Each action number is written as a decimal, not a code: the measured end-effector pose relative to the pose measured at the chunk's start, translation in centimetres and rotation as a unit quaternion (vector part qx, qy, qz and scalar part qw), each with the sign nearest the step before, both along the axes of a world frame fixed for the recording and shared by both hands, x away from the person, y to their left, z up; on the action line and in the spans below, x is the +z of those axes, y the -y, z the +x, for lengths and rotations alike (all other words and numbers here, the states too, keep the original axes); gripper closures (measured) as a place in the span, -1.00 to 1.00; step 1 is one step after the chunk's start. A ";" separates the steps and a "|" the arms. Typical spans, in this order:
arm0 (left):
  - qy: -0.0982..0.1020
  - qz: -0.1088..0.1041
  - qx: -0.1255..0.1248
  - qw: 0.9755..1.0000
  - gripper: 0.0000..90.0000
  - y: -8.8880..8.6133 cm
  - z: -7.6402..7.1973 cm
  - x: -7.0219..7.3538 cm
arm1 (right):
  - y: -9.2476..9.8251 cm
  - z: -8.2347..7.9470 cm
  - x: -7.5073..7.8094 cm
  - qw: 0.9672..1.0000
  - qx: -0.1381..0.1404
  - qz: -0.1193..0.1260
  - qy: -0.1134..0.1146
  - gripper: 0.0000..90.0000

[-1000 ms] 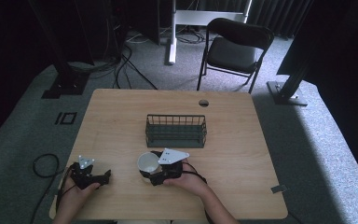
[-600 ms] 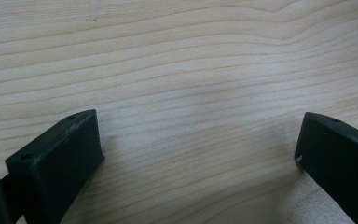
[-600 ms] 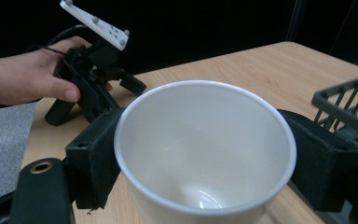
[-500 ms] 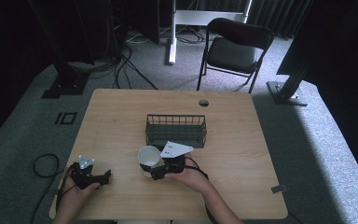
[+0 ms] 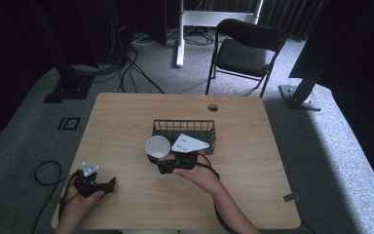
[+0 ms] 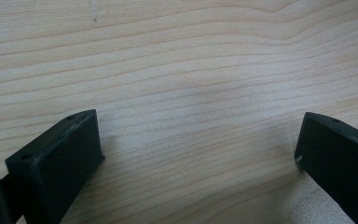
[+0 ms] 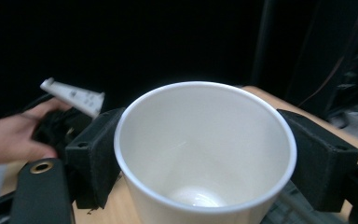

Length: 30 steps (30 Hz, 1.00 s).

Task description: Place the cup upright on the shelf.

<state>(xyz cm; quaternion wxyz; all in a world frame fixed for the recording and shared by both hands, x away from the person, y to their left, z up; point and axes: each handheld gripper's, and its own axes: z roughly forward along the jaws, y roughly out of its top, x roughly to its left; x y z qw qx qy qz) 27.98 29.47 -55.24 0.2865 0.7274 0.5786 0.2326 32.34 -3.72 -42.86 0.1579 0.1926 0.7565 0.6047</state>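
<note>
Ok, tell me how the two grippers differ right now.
The right gripper is shut on the white cup beside the wire basket; the left gripper is open with only bare table between its jaws. The right is mid-table, the left near the front left corner. Both are black and hand-held.

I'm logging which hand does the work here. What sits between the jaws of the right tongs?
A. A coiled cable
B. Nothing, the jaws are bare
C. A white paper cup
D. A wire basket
C: in the right gripper view the right tongs stand with a black jaw against each side of the white paper cup, which is upright and looks empty; the high view shows the same cup beside the wire basket.
</note>
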 end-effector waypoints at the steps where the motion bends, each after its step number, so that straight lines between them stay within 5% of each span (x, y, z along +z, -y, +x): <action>1: 0.000 0.000 0.000 1.000 -0.98 0.0 0.0 0.0 | 0.0 0.1 0.3 1.000 -0.006 -0.001 0.007 -0.57; 16: 0.000 0.000 0.000 1.000 -0.98 0.0 0.0 0.0 | 1.7 1.7 2.5 0.995 -0.095 0.017 0.029 -0.57; 23: 0.000 0.000 0.000 1.000 -0.98 0.0 0.0 0.0 | 3.2 3.4 3.2 0.988 -0.153 0.022 0.023 -0.57; 30: 0.000 0.000 0.000 1.000 -0.98 0.0 0.0 0.0 | 4.8 5.1 3.0 0.976 -0.215 0.018 0.028 -0.57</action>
